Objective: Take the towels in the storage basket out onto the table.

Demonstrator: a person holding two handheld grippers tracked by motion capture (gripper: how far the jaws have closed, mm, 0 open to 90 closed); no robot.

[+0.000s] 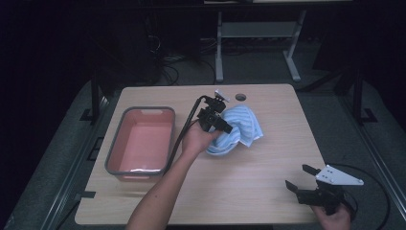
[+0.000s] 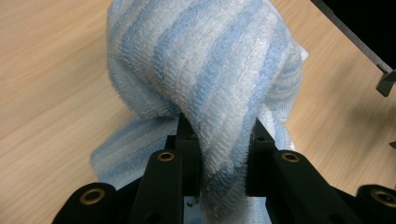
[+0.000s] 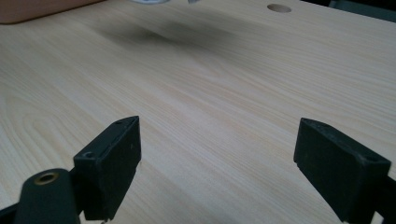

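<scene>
Far left on the bench (image 1: 258, 191) sat the grey-rimmed pink tub (image 1: 141, 141), nothing held over it. Just beside its right wall came the left hand (image 1: 195, 140) with the left gripper (image 1: 221, 125), and its jaws were clenched hard on a bunched fold of the blue-striped towel (image 2: 205, 70); the cloth bulged out above the black pads, and the rest lay crumpled on the wood near mid-bench. Over at the near right corner, well apart from the towel, the right gripper (image 3: 217, 163) hovered low, its jaws spread wide with only bare wood between them.
</scene>
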